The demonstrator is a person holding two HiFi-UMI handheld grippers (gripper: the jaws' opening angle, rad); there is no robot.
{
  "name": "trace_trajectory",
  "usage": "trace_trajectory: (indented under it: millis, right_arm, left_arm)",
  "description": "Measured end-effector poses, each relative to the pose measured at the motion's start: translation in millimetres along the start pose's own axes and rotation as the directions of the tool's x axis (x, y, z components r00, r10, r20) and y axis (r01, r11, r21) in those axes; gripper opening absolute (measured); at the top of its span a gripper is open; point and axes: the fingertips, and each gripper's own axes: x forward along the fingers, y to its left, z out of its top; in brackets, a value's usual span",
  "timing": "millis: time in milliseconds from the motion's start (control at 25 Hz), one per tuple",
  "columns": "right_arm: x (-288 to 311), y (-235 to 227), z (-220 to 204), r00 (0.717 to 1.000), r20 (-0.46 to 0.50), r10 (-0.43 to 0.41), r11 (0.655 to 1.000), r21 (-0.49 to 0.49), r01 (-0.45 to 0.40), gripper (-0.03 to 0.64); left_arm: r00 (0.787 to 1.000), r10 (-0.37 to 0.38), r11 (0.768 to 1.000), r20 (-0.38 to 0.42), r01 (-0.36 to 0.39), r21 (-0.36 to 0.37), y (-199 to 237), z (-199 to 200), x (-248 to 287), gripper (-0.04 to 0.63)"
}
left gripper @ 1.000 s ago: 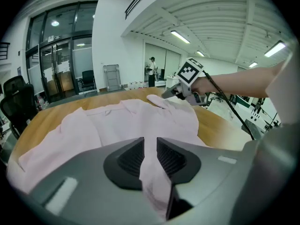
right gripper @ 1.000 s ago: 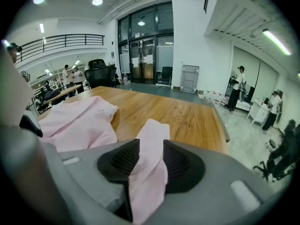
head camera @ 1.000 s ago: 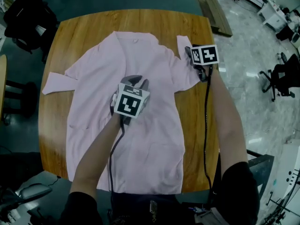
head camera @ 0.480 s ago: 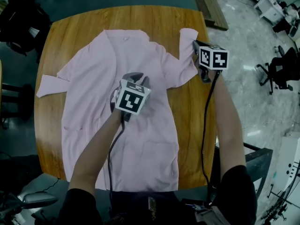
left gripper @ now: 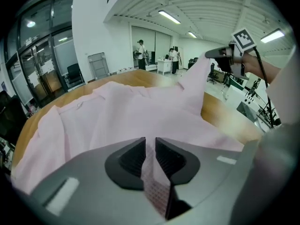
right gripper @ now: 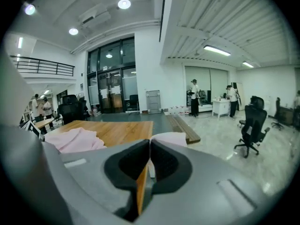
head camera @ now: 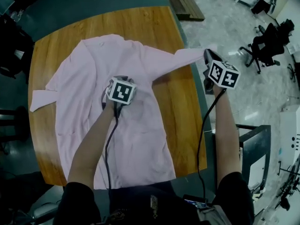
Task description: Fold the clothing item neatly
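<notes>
A pale pink shirt (head camera: 136, 130) lies spread across the wooden desk (head camera: 185, 111), its hem toward the lower edge of the frame. At centre frame the left tongs (left gripper: 150, 154), jaws having just been closing, pinch a fold of its fabric. At upper right, the right tongs (right gripper: 149, 159) are clamped on the cuff of one sleeve (head camera: 171, 60), holding it out past the desk's right edge.

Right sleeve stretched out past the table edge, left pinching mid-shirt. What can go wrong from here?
1. The right hand-held gripper holds only the cuff edge of the sleeve. Under tension it could slip out and hang off the table.
2. The left hand-held gripper, whose jaws have just been closing on a pinch of the shirt, anchors one spot. Pulling harder may drag or bunch the fabric there.
</notes>
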Motion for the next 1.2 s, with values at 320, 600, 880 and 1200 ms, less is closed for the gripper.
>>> trace_trajectory:
  millis: [320, 600, 880, 1200]
  right_arm:
    - [-36, -94, -68, 0.988, -0.101, -0.112, 0.978, 0.167, 0.128, 0.015]
    - [-37, -84, -60, 0.997, -0.032, -0.072, 0.975, 0.210, 0.077, 0.015]
    - [-46, 12, 39, 0.987, 0.133, 0.084, 0.996, 0.020, -0.087, 0.015]
    - [-45, 170, 80, 0.953, 0.138, 0.269, 0.961, -0.104, -0.256, 0.015]
  left_arm:
    - [0.998, 0.037, 0.999, -0.048, -0.036, 0.021, -10, -3, 4, 0.075]
    - [0.992, 0.122, 0.992, -0.019, -0.122, 0.014, 12, 1, -12, 0.044]
    - [0.990, 0.131, 0.991, 0.050, -0.130, -0.025, 29, 1, -47, 0.043]
    - [0.975, 0.061, 0.993, 0.215, -0.038, -0.112, 46, 14, -119, 0.043]
